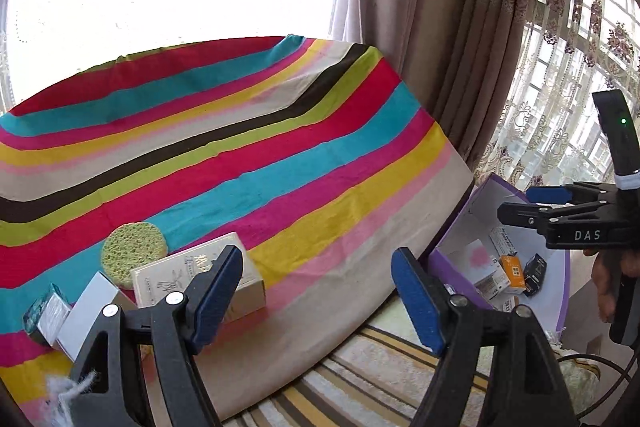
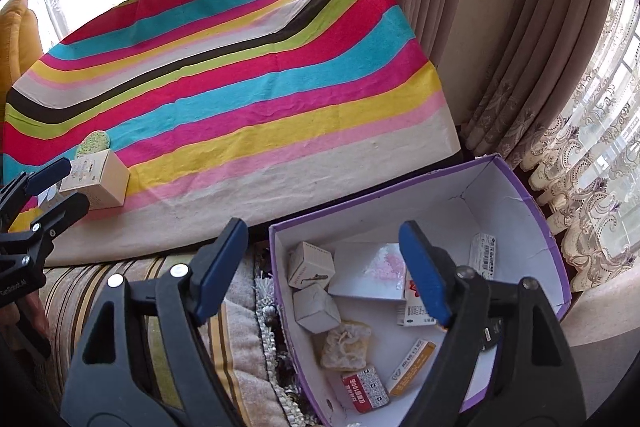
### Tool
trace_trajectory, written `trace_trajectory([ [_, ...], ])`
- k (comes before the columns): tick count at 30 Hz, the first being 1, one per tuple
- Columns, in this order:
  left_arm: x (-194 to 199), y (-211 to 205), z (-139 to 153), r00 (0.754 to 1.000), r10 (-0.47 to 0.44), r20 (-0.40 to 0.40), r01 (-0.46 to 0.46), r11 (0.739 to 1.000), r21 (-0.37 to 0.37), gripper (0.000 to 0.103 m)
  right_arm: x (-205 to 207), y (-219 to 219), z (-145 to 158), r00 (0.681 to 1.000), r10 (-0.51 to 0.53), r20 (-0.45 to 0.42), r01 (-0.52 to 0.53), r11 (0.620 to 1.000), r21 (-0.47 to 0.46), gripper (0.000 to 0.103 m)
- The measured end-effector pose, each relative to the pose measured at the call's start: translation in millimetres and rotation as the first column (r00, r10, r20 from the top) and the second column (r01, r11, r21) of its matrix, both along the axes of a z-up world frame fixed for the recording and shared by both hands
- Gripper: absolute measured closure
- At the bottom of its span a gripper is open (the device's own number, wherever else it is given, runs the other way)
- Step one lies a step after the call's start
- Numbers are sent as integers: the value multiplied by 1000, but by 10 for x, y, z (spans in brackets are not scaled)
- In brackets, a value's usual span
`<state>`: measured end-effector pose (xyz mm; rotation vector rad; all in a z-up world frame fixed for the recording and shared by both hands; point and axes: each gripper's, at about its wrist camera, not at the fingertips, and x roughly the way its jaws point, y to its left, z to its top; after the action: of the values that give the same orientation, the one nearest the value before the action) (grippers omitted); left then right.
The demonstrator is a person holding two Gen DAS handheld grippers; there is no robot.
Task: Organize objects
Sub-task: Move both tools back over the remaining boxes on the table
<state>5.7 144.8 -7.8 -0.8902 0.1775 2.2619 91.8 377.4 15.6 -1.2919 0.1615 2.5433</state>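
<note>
At the near left of the striped cloth [image 1: 248, 147], hovering with left gripper [image 1: 316, 291] fingers apart, empty; closing squarely on the cream box [image 1: 240, 279] advised; right gripper [image 2: 320, 275] likewise spread over the purple box [image 2: 520, 187].

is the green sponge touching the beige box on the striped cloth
Cannot tell: in both wrist views the beige box overlaps the green sponge, hiding any contact or gap.

Cream box [image 1: 200, 277]: lying flat on striped cloth [image 1: 240, 155], near edge.
Green sponge [image 1: 134, 253]: round, porous, just behind cream box.
Teal packet [image 1: 46, 315], white box [image 1: 90, 311]: left of cream box.
Purple box [image 2: 536, 223]: open, white inside; small cartons [image 2: 316, 291] and mesh pouch [image 2: 346, 345] scattered within.
</note>
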Motion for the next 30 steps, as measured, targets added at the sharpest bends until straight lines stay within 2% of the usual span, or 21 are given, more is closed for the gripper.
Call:
trace_trajectory([
  [3, -142, -418, -44, 996, 95, 3, -95, 996, 1, 25, -88, -177, 31, 1000, 29, -7, -29, 1000, -1, 21],
  [5, -255, -733, -74, 985, 171, 37, -172, 985, 27, 25, -150, -290, 35, 999, 52, -6, -52, 999, -6, 21],
  [9, -432, -1320, -148, 945, 316, 83, -321, 946, 41, 25, -266, -533, 32, 995, 103, 2, -103, 995, -9, 21],
  [12, -502, -1734, -216, 905, 413, 102, -417, 908, 25, 26, -342, -713, 45, 990, 144, 1, -144, 989, -10, 21],
  [16, -603, -2130, -359, 850, 512, 126, -510, 859, -51, 26, -435, -942, 46, 982, 189, -3, -189, 982, -14, 20],
  [20, -710, -2359, -568, 807, 570, 156, -548, 821, -163, 29, -528, -1149, -3, 974, 228, 6, -228, 973, -29, 20],
  [21, -739, -2386, -615, 805, 571, 161, -543, 819, -189, 29, -547, -1210, -14, 971, 237, 10, -237, 971, -31, 20],
  [24, -807, -2380, -706, 821, 547, 162, -506, 830, -236, 30, -597, -1349, -49, 964, 264, 16, -264, 964, -30, 20],
  [30, -960, -2139, -814, 893, 441, 97, -384, 854, -350, 31, -677, -1569, -101, 949, 314, 29, -313, 949, -35, 20],
])
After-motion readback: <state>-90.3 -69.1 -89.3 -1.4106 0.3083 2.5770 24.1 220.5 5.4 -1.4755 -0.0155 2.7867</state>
